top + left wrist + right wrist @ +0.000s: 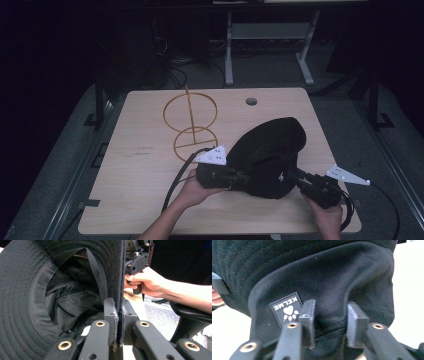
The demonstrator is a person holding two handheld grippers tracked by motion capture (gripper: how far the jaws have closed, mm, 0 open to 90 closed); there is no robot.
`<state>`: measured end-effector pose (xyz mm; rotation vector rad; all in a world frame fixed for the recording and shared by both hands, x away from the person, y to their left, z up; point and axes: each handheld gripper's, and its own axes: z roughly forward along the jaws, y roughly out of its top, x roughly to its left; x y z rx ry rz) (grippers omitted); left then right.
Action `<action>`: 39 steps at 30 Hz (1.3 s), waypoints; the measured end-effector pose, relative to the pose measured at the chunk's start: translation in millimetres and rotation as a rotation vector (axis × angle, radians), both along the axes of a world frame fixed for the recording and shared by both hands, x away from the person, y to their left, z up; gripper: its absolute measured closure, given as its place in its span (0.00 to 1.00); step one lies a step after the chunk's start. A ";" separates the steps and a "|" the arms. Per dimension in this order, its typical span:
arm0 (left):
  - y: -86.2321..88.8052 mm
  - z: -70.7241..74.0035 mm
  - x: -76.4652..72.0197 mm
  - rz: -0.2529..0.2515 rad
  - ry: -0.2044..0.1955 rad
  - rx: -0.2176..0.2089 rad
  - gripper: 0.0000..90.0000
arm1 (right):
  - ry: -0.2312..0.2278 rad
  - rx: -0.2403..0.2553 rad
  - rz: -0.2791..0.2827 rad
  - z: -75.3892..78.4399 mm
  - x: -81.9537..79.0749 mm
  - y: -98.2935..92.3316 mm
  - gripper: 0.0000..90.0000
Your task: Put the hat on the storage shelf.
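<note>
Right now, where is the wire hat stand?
In the high view the gold wire stand stands upright on the table's far left-centre, beyond the left gripper and left of the black hat, apart from both.

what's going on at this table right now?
A person works a black bucket hat with two handheld grippers at a wooden table. The left gripper is shut on the hat's brim. The right gripper has its jaws on either side of a fold of the crown, next to a paw-print label, pinching it. A gold wire stand sits behind, untouched.
</note>
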<state>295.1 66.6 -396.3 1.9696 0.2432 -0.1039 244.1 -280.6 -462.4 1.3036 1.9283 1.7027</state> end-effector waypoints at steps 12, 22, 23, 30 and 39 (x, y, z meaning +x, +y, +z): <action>7.9 -1.3 -0.8 0.018 -0.006 0.013 0.95 | -0.065 -0.043 -0.027 10.2 -6.5 1.8 0.95; 12.5 -0.5 -2.9 0.026 -0.036 0.053 0.95 | -0.098 -0.055 -0.030 19.6 -10.3 2.6 0.96; 12.9 -0.5 -2.9 0.027 -0.039 0.055 0.95 | -0.105 -0.055 -0.030 20.6 -10.6 2.5 0.96; 14.2 -0.9 -5.2 0.030 -0.058 0.077 0.95 | -0.142 -0.037 -0.038 31.8 -13.8 -0.6 0.97; 12.4 -2.5 -7.8 0.040 -0.080 0.116 0.92 | -0.195 -0.026 -0.035 53.8 -17.7 -3.8 0.97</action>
